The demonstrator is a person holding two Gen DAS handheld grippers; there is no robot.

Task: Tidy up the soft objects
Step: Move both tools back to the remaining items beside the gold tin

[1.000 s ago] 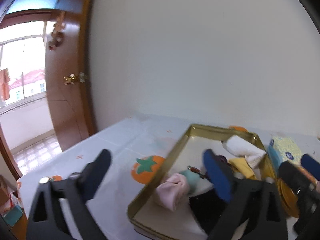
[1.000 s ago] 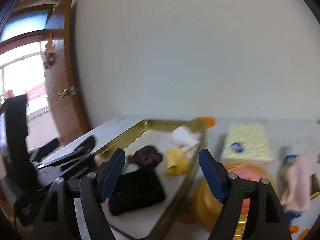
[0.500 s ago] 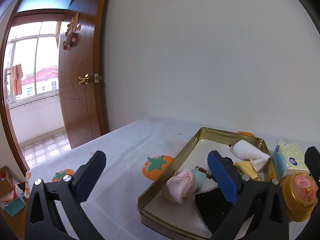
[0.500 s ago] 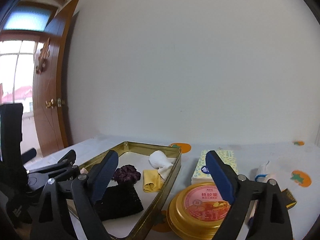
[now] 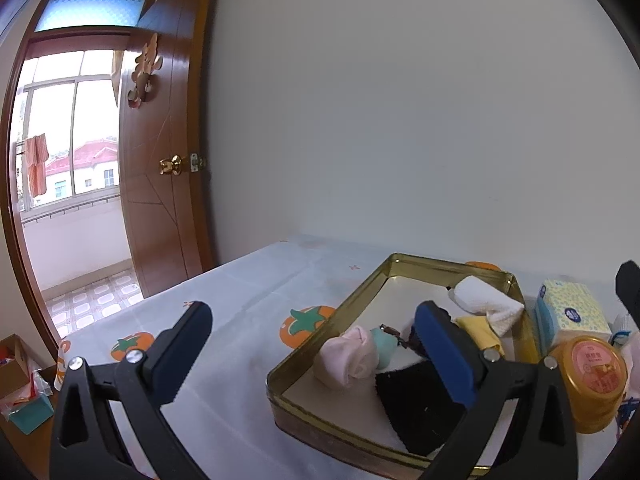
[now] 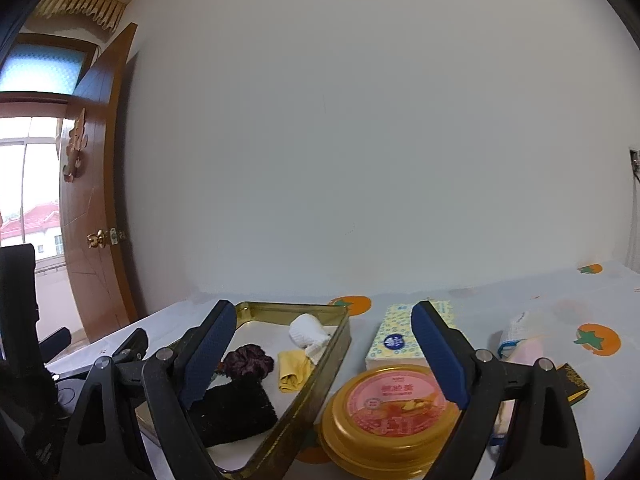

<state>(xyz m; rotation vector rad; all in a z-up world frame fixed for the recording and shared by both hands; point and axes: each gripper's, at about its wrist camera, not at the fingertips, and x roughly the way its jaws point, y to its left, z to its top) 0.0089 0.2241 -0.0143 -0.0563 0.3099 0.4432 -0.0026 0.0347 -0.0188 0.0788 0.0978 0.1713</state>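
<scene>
Left wrist: gold tray [image 5: 352,300] holds black cloth [image 5: 416,408].

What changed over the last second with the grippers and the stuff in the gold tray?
Both grippers pulled back and levelled out; the views went from blurred to sharp. The left gripper and right gripper stayed open and empty: nothing grasped or released. In the gold tray, the pink roll, black cloth, yellow cloth and white roll lie as before.

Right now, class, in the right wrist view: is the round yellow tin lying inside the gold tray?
No, the round yellow tin sits on the tablecloth outside the gold tray, beside its right wall.
</scene>
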